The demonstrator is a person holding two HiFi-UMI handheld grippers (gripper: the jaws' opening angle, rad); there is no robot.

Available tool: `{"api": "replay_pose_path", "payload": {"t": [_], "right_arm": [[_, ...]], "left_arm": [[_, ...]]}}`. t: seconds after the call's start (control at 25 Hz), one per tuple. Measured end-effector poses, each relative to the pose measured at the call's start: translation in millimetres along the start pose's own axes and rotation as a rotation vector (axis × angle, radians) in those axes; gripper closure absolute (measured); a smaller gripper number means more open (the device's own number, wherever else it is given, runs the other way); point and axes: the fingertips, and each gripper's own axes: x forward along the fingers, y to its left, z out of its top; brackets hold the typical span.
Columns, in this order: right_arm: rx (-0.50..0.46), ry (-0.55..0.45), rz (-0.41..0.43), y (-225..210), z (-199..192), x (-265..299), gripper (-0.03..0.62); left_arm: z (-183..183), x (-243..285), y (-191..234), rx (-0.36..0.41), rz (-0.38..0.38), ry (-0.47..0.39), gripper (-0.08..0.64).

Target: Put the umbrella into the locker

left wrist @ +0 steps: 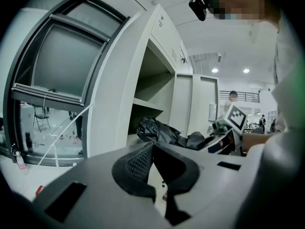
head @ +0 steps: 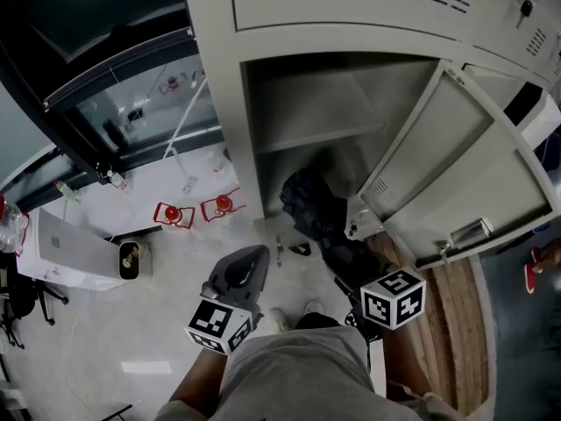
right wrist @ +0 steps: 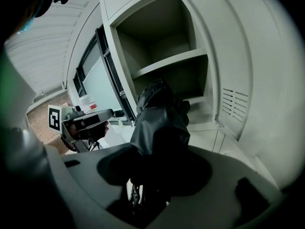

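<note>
We read no words, numbers or brands; only square black-and-white markers on the left gripper's cube (head: pixel 219 325) and the right gripper's cube (head: pixel 393 298)

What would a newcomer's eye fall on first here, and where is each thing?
The black umbrella, gripped in the right claw, points its far end at the lower compartment of the open locker. The door stands wide open at the head view's right. The left claw is shut and empty, lower left.

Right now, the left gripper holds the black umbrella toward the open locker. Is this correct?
No, the gripper is wrong. The right gripper holds the black umbrella toward the open locker. The right gripper view shows its jaws closed on the umbrella.
</note>
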Motion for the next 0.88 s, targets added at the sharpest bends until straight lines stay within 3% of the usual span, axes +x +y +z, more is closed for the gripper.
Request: {"api": "replay_pose_path", "payload": {"t": [0.88], "right_arm": [[-0.059,0.053,0.017,-37,45,35,0.387]], "left_arm": [[2,21,21,-0.044,0.092,0.007,0.545]]}}
